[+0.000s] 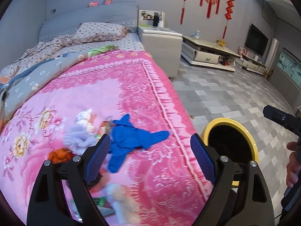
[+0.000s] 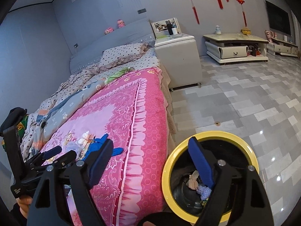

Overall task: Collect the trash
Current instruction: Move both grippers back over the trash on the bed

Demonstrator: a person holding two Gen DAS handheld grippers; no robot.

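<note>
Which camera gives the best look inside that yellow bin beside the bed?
The right wrist view: it looks down into the yellow bin, showing a beige wad and a purple-blue wad at the bottom. The left wrist view shows only its rim and a dark inside.

blue glove (image 1: 129, 141) on pink quilt (image 1: 116, 86), yellow bin (image 1: 233, 143)

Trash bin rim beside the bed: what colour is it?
Yellow, with a black inside. The trash bin shows best in the right wrist view.
</note>
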